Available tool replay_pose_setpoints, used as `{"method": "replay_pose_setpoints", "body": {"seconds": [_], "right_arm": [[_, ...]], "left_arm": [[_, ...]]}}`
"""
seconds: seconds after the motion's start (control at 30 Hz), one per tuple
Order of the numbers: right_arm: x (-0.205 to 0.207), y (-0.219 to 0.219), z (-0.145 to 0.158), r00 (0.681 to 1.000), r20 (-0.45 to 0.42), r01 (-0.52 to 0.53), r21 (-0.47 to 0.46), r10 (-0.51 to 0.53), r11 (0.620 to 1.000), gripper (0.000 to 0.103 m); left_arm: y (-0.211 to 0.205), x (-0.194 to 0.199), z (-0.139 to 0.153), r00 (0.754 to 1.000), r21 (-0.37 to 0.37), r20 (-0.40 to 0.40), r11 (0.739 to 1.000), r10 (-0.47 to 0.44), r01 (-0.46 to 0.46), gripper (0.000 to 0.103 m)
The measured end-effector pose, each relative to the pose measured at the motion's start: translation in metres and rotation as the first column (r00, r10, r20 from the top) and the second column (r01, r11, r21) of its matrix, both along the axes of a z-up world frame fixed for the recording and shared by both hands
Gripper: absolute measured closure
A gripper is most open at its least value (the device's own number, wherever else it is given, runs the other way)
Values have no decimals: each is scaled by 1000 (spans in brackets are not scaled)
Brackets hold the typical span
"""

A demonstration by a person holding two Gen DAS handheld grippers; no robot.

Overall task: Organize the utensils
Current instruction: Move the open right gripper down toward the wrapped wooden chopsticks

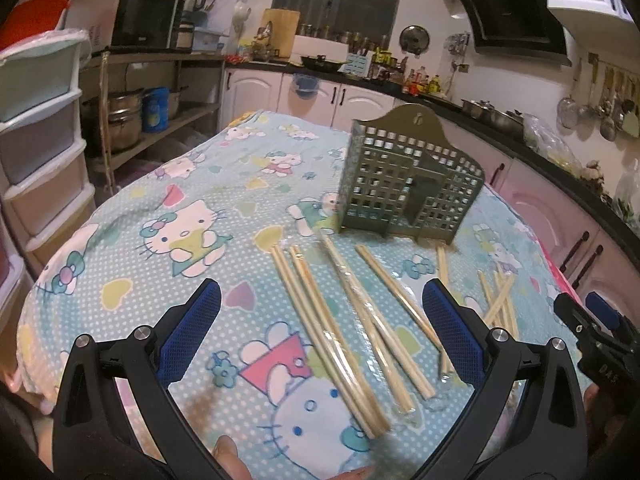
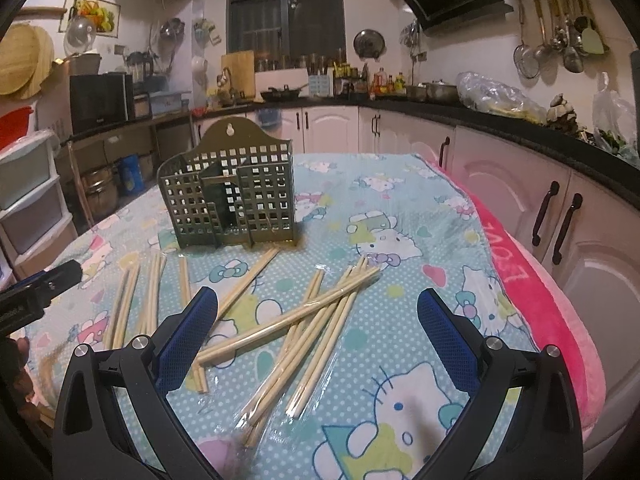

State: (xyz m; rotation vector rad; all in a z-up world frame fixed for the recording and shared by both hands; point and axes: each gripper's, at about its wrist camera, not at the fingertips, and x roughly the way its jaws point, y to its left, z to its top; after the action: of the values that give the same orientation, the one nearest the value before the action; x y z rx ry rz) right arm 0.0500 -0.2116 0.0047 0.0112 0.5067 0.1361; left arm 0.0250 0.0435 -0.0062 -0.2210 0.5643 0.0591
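Right now both tools hang low over the worktop, which is draped in a pale blue cartoon-cat cloth under a clear plastic film. The left hand-held gripper has its blue-padded fingers spread wide apart, with nothing between them; beneath the gap lie several wooden chopsticks, some in pairs, fanned out and pointing roughly toward the far side of the worktop. The right hand-held gripper is likewise spread wide and holds nothing, its fingers framing a second, looser heap of chopsticks that cross over one another.

Behind both heaps stands the olive-green perforated utensil holder, upright on the cloth, with a tall arched back plate and a lower front section split by dividers; I cannot tell from here whether anything sits inside it. The nearest chopstick tips come close to its base without clearly touching.

At the right edge of the left wrist view the right tool shows as a dark shape beside the sticks. A pink cloth lies along the right edge of the worktop, next to the white cabinets.
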Motion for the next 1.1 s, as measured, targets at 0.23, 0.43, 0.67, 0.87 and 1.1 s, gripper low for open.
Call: {"method": "replay_pose_setpoints", "body": {"seconds": [0.23, 0.43, 0.67, 0.87, 1.1], "right_arm": [[24, 0, 5, 999, -45, -28, 20, 29, 999, 6], [43, -1, 5, 996, -84, -33, 21, 35, 999, 6], [69, -11, 0, 990, -141, -24, 29, 28, 999, 7], [88, -25, -11, 978, -210, 2, 50, 9, 999, 15], [110, -42, -28, 953, -302, 32, 113, 3, 993, 28]], "left_arm": [[28, 18, -5, 998, -67, -55, 998, 18, -22, 10], [39, 41, -10, 992, -54, -127, 998, 12, -19, 10], [40, 63, -20, 983, -44, -175, 998, -47, 40, 19], [44, 84, -29, 969, -88, -230, 993, -94, 76, 40], [54, 100, -43, 951, -153, -282, 985, -126, 85, 58]]}}
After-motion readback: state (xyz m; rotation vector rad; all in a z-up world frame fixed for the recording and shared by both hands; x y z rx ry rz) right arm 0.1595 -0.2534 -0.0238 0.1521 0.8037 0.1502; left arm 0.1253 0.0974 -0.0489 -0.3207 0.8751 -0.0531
